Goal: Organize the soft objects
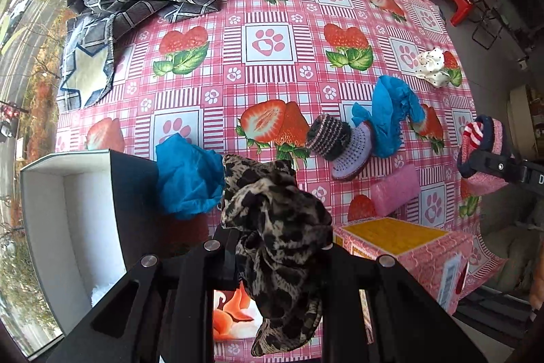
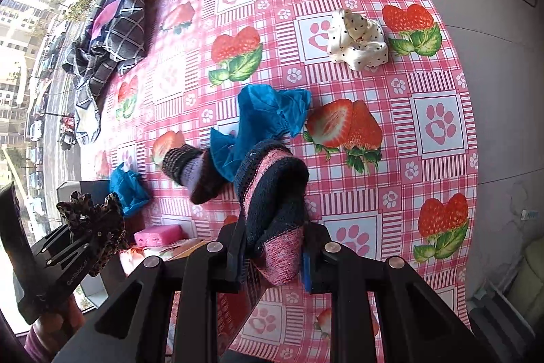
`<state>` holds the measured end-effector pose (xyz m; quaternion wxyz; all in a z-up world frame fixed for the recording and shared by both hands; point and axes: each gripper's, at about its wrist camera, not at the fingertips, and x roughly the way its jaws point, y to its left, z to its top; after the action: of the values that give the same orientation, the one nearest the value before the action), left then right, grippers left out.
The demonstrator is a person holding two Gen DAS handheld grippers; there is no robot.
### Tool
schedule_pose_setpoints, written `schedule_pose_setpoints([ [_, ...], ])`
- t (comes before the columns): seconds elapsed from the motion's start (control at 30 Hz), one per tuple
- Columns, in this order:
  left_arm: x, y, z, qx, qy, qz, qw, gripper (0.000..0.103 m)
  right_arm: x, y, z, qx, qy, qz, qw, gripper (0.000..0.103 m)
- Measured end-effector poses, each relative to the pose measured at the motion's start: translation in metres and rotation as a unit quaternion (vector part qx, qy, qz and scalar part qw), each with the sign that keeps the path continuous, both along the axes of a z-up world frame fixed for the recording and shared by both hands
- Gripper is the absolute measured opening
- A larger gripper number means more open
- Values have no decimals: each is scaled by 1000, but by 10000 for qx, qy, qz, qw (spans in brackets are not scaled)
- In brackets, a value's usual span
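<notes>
Progress was small, in my judgement. Left tongs point(image 1: 272, 244) were clamped on a leopard scrunchie point(image 1: 275, 220), held above the counter point(image 1: 268, 5) beside the open white box point(image 1: 68, 193). Right tongs point(image 2: 272, 247) were pinched on a navy and pink knitted piece point(image 2: 272, 199), also lifted. Loose on the counter lay a dotted white scrunchie point(image 2: 357, 43), blue cloths point(image 2: 268, 114), a striped knitted item point(image 2: 193, 169) and a pink sponge point(image 2: 158, 233).
</notes>
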<state>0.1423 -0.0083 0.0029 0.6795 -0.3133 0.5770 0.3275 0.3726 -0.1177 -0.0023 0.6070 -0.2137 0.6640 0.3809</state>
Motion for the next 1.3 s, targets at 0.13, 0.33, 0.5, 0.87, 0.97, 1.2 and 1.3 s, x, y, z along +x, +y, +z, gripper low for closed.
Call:
schedule_pose_setpoints([
  [0.13,-13,-18,11,54,-27,-43,10000,23,-24,0,21,136,2,158,9998,24],
  [0.33,-34,-40,28,50,-127,-96,9999,23,-64,-1,49,307,-100,385,9987,24],
  [0.5,-49,-51,41,161,-208,-138,9996,23,-99,-10,64,359,-159,619,9973,24],
  [0.87,-92,-50,61,391,-379,254,9982,23,-171,-3,62,186,-30,1336,9909,25],
  [0.97,-107,-49,63,415,-395,434,9974,23,-186,3,61,160,-5,1524,9882,25],
  [1.2,-142,-46,65,444,-387,856,9946,23,-215,16,62,166,4,1942,9808,25],
  [1.3,-153,-46,65,441,-389,1002,9932,23,-225,21,62,166,3,2076,9781,24],
])
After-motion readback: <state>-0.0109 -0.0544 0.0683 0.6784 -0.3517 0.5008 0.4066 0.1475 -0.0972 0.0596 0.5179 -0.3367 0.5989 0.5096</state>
